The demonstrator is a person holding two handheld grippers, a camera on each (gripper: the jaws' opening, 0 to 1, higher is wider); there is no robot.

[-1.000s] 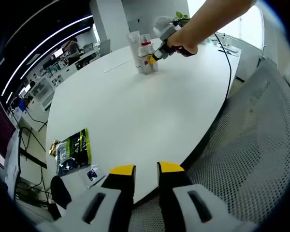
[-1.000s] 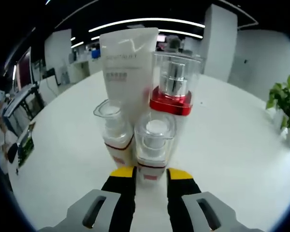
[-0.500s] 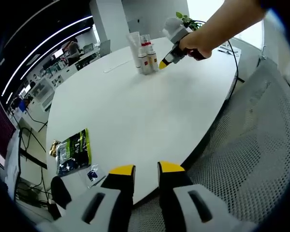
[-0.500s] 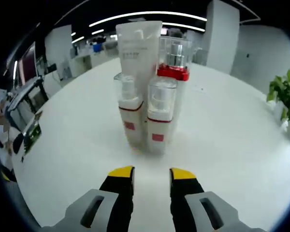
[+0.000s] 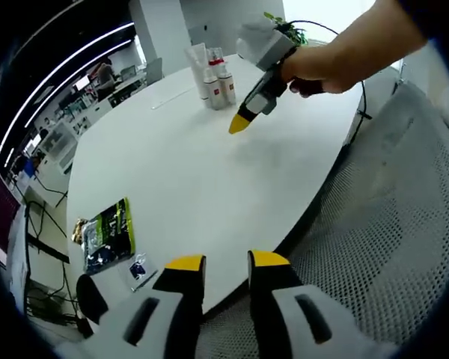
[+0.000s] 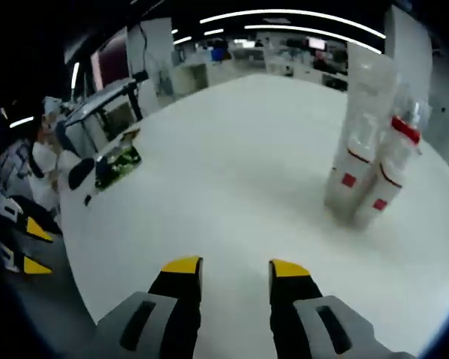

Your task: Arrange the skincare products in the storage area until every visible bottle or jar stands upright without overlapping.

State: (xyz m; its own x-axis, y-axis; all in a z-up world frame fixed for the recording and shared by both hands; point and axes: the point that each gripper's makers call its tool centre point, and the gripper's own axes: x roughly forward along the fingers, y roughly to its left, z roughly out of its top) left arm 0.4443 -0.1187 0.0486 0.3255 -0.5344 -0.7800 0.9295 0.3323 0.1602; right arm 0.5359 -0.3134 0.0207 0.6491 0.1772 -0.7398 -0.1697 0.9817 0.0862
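Observation:
Several skincare products stand upright in a tight cluster at the far side of the white table. In the right gripper view they are a tall white tube, a red-collared pump bottle and two small clear-capped bottles with red labels. My right gripper is open with nothing between its fingers, well back from the cluster and aimed to its left. In the left gripper view a hand holds the right gripper above the table. My left gripper hovers at the table's near edge, slightly open and holding nothing.
A green packet lies near the table's left edge, beside a small dark sachet. A grey mesh chair sits at the right. A black cable runs over the table's far right edge near a plant.
My right gripper has drawn back from the bottles toward the near side and swung left, its jaws a little wider. The left gripper has stayed put.

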